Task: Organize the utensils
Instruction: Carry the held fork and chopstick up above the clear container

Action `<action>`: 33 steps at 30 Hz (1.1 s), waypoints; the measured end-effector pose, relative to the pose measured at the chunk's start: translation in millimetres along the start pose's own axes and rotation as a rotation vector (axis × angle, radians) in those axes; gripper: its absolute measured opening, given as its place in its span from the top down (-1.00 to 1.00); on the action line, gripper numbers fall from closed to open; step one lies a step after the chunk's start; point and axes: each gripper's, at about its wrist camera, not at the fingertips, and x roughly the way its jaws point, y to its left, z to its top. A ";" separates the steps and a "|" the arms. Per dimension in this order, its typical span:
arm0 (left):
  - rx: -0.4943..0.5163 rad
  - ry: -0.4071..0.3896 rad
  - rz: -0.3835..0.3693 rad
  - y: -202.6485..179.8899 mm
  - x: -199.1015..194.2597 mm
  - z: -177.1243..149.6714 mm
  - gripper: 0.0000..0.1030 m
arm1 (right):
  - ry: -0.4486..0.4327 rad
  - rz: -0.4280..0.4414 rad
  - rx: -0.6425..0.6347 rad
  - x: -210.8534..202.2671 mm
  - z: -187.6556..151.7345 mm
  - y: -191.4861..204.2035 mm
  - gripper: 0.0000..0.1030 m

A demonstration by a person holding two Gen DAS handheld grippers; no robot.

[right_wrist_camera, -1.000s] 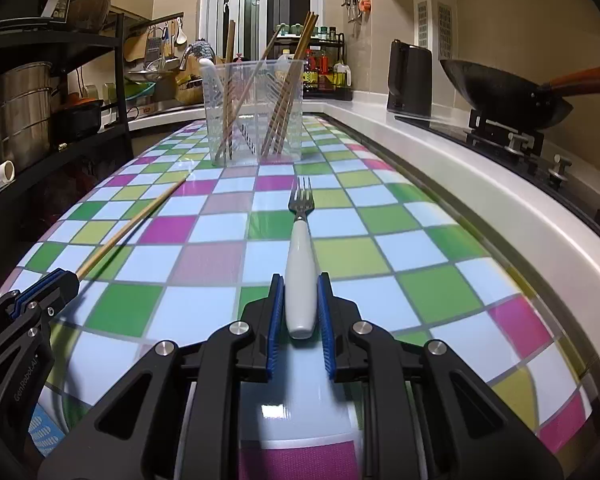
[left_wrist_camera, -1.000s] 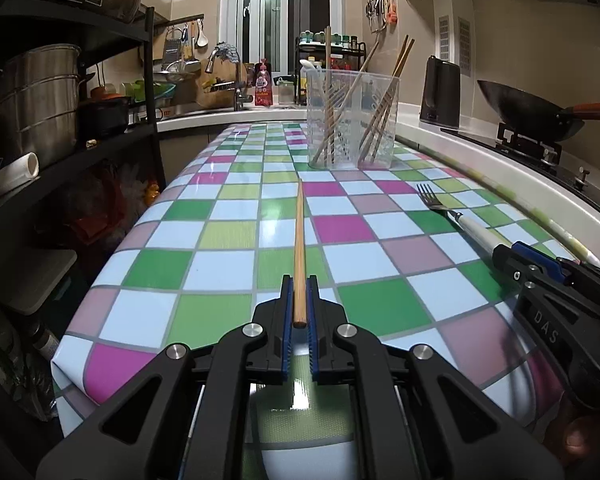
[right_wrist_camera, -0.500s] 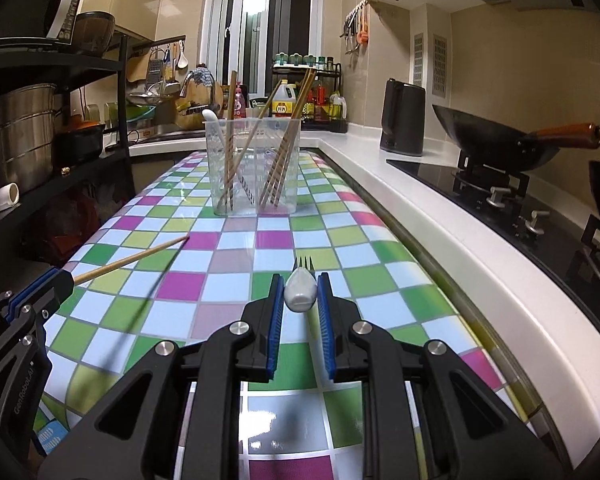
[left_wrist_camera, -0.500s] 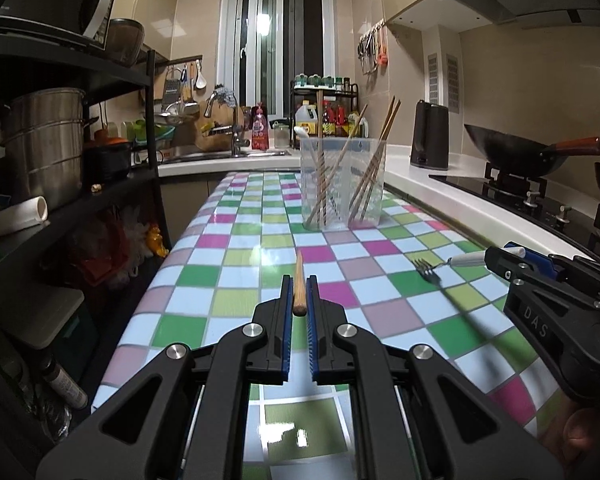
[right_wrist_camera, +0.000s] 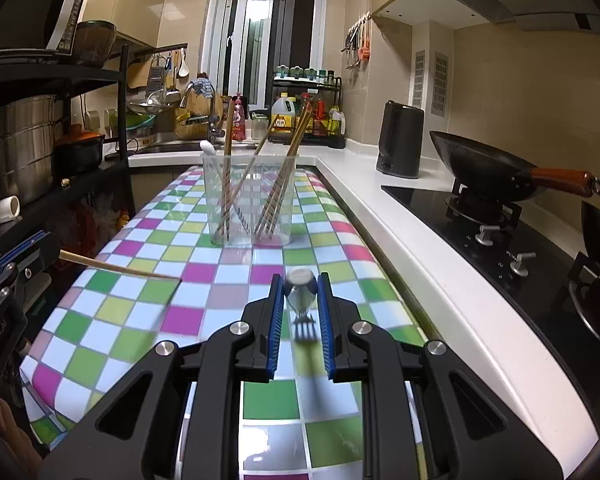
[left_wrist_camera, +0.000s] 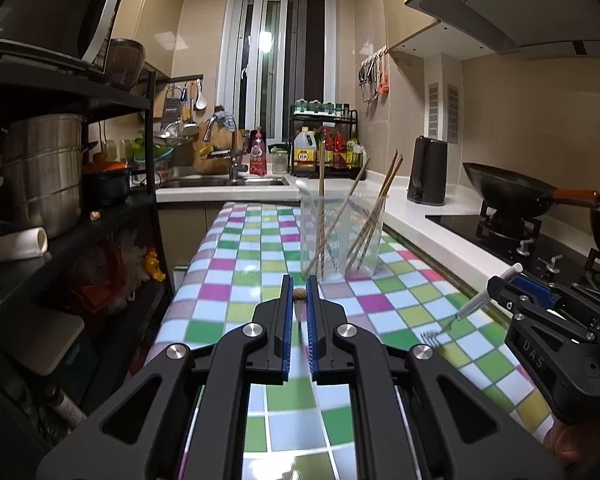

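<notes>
My left gripper is shut on a wooden chopstick, held above the checkered tablecloth with its tip slanting down. In the right wrist view that chopstick sticks out from the left gripper. My right gripper is shut on a white-handled fork, tines pointing down. The left wrist view shows the same fork and the right gripper. A clear plastic utensil holder with several chopsticks and a white spoon stands further along the table, ahead of both grippers.
A black shelf rack with steel pots lines the left side. A white counter, a stove with a wok and a black kettle run along the right. The sink and bottles sit at the back.
Both grippers have risen off the table with their utensils and tilted, so the chopstick and fork now point down instead of lying flat. The holder looks closer.
</notes>
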 end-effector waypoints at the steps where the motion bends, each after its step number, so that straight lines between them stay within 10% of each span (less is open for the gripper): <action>1: 0.004 -0.001 -0.004 0.2 0.9 5.6 0.87 | 0.000 0.003 0.001 0.1 4.1 -0.9 0.67; 21: -0.029 0.214 -0.191 -1.8 78.8 136.7 0.87 | 0.073 0.196 0.060 44.0 113.2 -11.1 0.67; 33: -0.017 0.207 -0.226 -0.9 135.3 228.8 0.87 | -0.023 0.243 0.037 74.7 230.0 -9.2 0.67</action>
